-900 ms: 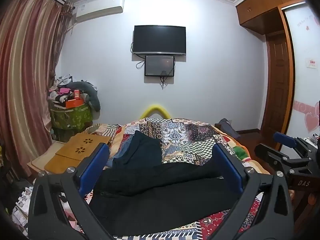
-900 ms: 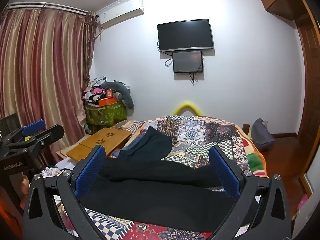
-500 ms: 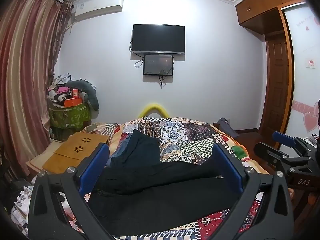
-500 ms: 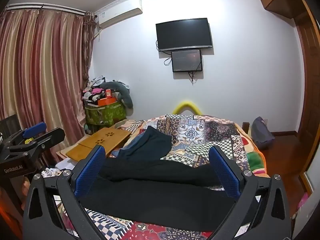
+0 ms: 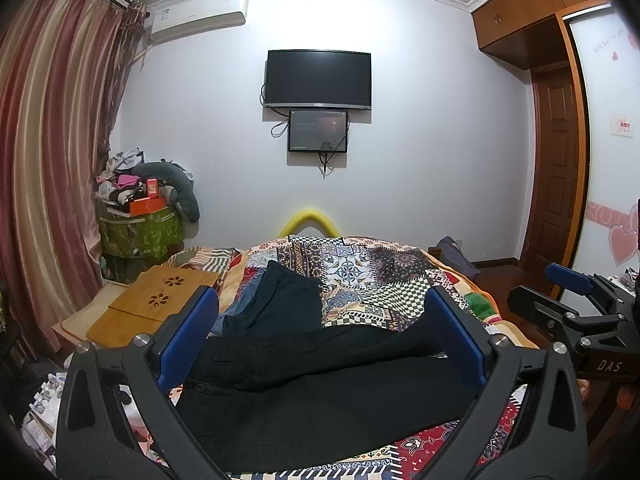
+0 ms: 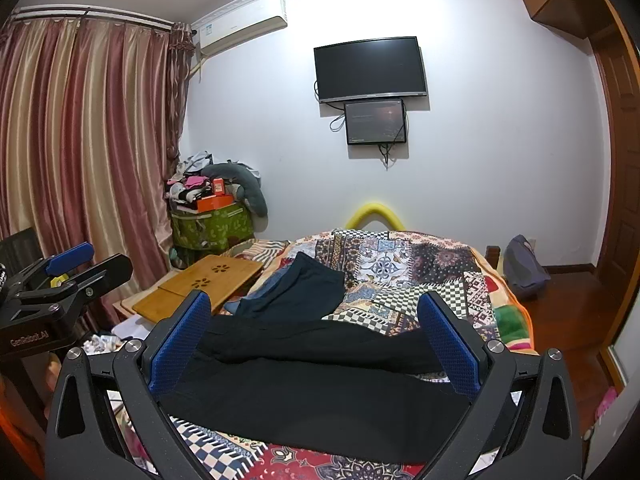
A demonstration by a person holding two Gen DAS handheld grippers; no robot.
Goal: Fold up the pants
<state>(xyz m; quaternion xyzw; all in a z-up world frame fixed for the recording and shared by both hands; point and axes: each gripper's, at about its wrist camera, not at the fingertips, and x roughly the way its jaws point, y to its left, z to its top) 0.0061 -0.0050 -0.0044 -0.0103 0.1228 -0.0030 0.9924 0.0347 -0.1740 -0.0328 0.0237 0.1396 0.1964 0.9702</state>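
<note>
- White wall [image 5: 432, 152]: TV [image 5: 318, 78], small screen [image 5: 318, 131] directly below, air conditioner [image 5: 198, 16] upper left.
- Striped curtain [image 5: 48, 152] at left.
- Wooden door [image 5: 558, 168] at right.
- Bed [image 5: 384, 276] with patchwork cover.

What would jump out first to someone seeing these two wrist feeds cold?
Probably the black pants spread crosswise over the near end of the loud patchwork quilt, their two legs parted toward the right. Both the left gripper and the right gripper hang open above them, holding nothing. Beyond, a darker garment lies mid-bed, and a black TV is mounted on the far wall.
</note>
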